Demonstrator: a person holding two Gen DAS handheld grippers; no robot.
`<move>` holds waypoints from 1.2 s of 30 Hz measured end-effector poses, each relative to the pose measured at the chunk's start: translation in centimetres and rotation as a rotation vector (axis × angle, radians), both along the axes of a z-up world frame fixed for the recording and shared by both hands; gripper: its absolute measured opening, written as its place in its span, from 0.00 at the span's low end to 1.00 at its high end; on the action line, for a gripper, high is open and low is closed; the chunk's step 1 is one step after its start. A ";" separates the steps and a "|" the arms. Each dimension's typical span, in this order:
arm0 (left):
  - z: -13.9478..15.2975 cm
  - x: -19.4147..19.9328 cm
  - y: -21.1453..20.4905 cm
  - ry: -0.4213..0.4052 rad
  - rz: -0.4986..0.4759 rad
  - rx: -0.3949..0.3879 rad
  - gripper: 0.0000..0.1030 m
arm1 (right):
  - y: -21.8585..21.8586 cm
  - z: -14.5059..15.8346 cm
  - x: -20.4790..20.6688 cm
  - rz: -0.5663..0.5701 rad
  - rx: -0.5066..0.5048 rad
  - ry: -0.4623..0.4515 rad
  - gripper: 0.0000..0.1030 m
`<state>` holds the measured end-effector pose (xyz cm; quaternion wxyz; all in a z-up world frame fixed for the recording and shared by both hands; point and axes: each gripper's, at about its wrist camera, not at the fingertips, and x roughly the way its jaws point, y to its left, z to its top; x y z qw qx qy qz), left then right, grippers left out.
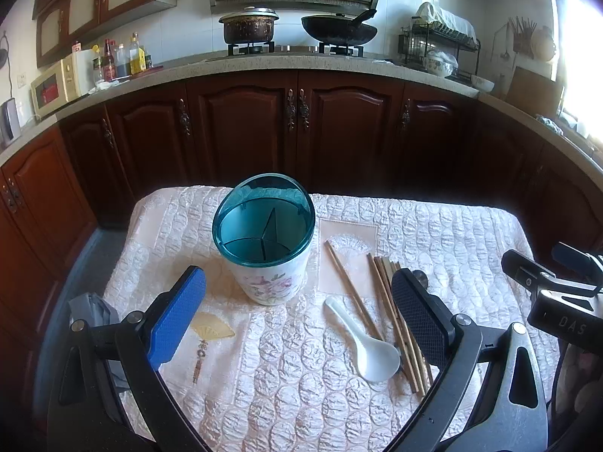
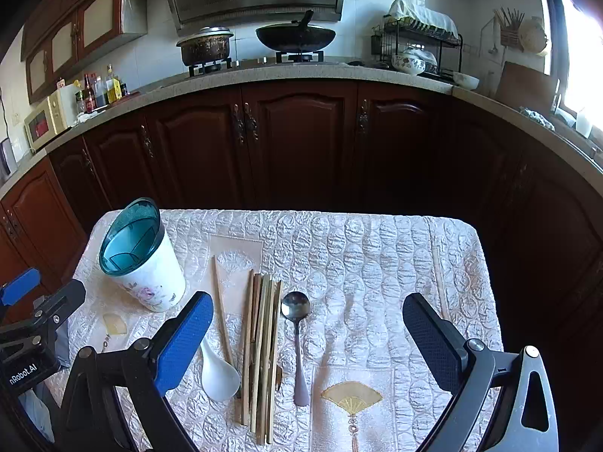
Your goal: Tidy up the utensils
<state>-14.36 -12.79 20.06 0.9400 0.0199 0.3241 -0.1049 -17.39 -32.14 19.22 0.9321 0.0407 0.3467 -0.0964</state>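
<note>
A white floral utensil holder [image 1: 269,260] with a teal divided rim stands upright on the quilted table cloth [image 1: 433,233]; the right wrist view has the utensil holder [image 2: 145,267] at far left. Right of it lie several wooden chopsticks [image 1: 392,312], a white ceramic spoon [image 1: 367,342] and, in the right wrist view, a metal spoon [image 2: 297,342] beside the chopsticks [image 2: 262,354] and the ceramic spoon [image 2: 218,371]. My left gripper [image 1: 297,312] is open and empty, just short of the holder. My right gripper [image 2: 307,335] is open above the utensils, holding nothing.
Dark wooden cabinets [image 1: 297,128] stand beyond the table's far edge. On the counter above are a pot [image 1: 248,26], a wok [image 1: 339,28], bottles [image 1: 120,58] and a dish rack [image 1: 441,45]. The right gripper body [image 1: 554,293] shows at the left view's right edge.
</note>
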 end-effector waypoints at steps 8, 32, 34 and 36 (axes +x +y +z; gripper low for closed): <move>-0.2 0.0 -0.2 0.006 -0.003 -0.006 0.97 | 0.0 -0.2 0.0 -0.002 0.000 0.005 0.98; -0.9 0.2 -0.2 0.042 0.003 -0.021 0.97 | -0.3 -0.9 0.5 -0.006 0.003 0.020 0.98; -1.0 0.2 -0.2 0.047 0.004 -0.023 0.97 | -0.3 -0.9 0.5 -0.006 0.003 0.021 0.98; -1.1 0.2 -0.2 0.051 0.005 -0.026 0.97 | -0.3 -0.9 0.5 -0.005 0.005 0.022 0.98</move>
